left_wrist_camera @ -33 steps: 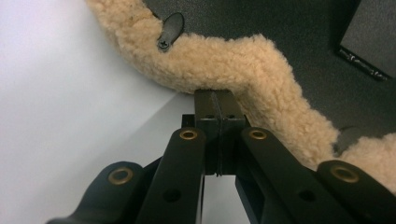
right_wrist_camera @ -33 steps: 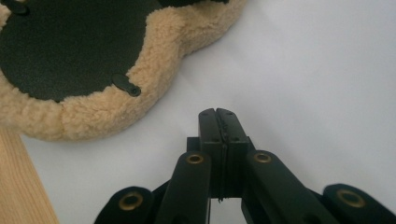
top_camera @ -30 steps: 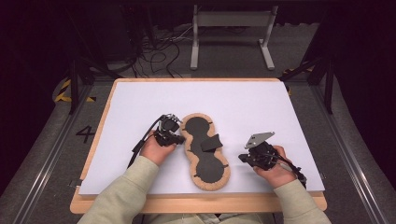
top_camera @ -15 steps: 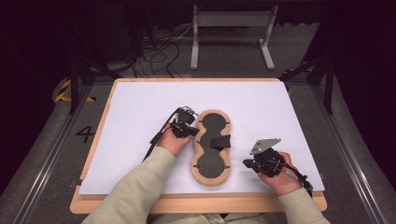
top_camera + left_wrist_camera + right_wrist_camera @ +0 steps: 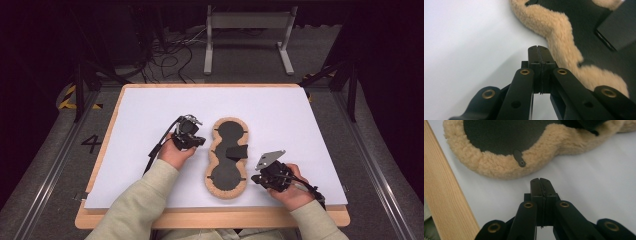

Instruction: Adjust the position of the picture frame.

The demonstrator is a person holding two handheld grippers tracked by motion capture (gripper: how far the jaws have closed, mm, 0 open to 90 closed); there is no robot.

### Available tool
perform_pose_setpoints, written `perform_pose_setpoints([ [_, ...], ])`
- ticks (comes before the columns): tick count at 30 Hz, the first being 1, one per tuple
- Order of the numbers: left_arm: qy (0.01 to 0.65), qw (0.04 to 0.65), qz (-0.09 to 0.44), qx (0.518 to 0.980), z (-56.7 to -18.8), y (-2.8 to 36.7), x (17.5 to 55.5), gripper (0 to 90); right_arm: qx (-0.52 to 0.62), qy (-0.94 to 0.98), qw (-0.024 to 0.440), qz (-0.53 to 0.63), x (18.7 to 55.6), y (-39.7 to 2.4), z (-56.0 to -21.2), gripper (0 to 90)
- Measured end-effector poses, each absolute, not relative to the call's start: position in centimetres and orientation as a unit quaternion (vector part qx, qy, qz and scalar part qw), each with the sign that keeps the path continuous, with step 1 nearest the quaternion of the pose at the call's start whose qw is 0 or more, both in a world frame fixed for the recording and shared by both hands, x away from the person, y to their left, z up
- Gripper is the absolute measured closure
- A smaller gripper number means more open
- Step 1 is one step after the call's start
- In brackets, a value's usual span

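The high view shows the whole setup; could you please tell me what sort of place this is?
Probably a lab recording station: a wooden board under a white sheet, floor rails on either side, loose cables and a metal stand behind.

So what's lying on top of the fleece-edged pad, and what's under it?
On the fleece-edged pad, a black strap crosses its narrow waist. The pad lies on the white sheet, which covers the table. Whatever lies beneath the strap and the pad is hidden.

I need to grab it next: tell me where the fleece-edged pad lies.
In the high view, the fleece-edged pad lies mid-table on the white sheet, between the left gripper and right gripper.
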State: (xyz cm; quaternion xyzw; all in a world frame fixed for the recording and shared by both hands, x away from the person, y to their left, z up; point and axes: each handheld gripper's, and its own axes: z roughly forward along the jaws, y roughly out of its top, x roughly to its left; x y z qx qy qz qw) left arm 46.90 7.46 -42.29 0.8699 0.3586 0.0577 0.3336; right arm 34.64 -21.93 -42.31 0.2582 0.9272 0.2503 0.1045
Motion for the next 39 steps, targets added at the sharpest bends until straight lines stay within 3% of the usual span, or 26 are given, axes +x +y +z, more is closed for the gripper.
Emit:
perform_pose_setpoints([
  [23, 0.411, 0.355, 0.081, 0.836, -41.9, 16.0, 41.6, 88.9, 0.139, 0.955, 0.077, 0.249, 36.1, -13.5, -43.0, 90.0],
  [39, 0.431, 0.372, 0.102, 0.816, -41.9, 18.2, 39.9, 85.7, 0.147, 0.95, 0.087, 0.261, 38.7, -7.6, -43.3, 90.0],
])
